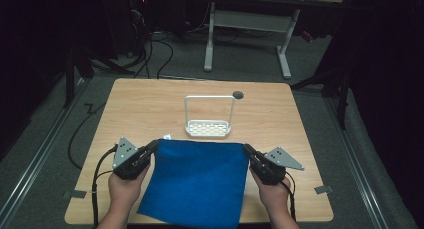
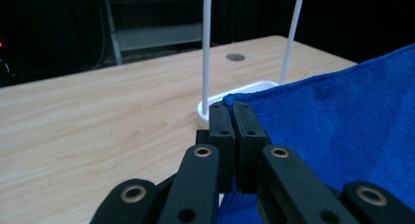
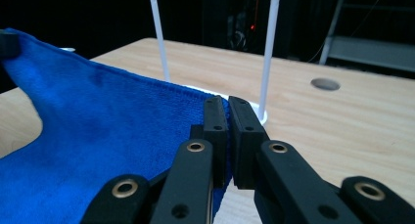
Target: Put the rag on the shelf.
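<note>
A blue cloth (image 1: 197, 181) hangs stretched between my two grippers above the near half of the wooden table (image 1: 150, 104). My left gripper (image 1: 154, 145) is shut on its far left corner, and my right gripper (image 1: 247, 148) is shut on its far right corner. In the left gripper view the closed gripper (image 2: 230, 106) pinches the edge of the cloth (image 2: 342, 121). In the right gripper view the gripper (image 3: 226, 102) clamps the cloth (image 3: 98, 126) the same way. Just beyond the cloth's far edge stands a white rack (image 1: 209, 127) with a tall hoop handle.
A round cable hole (image 1: 238, 94) is set in the table behind the rack. A small white tag (image 1: 166, 137) peeks out by the cloth's left corner. Behind the table stands a white desk frame (image 1: 247, 24) on dark floor with cables.
</note>
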Demonstrator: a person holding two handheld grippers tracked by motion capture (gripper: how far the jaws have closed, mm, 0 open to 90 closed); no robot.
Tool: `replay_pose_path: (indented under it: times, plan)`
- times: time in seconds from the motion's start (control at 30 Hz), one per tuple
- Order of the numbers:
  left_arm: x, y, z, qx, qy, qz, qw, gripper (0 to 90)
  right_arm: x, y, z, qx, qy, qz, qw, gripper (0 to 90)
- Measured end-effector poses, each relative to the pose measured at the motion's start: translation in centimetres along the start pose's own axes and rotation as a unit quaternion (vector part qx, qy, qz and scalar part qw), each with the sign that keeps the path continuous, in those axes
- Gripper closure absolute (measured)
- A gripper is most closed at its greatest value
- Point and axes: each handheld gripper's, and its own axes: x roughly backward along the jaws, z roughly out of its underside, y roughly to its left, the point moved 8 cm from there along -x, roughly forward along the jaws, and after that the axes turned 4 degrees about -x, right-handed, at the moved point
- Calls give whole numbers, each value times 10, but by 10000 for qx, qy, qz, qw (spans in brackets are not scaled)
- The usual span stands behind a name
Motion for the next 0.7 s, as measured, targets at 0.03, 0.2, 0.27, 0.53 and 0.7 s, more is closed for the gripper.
replay_pose_path:
  times: [0.03,0.2,0.27,0.53,0.7]
  plan:
    - [3,-2,-5,-43,-109,-10,9999,886,3,0,-4,24,-103,34,9999,875]
    - [8,-8,-14,-106,-319,-16,9994,886,8,-1,-11,85,-269,67,9996,875]
    - [10,-11,-18,-126,-399,-2,9991,885,11,0,-16,71,-355,75,9993,875]
    - [21,-25,-37,-249,-701,91,9972,885,28,3,-35,132,-700,72,9974,875]
    - [27,-30,-46,-301,-845,134,9959,886,37,8,-46,210,-894,49,9958,875]
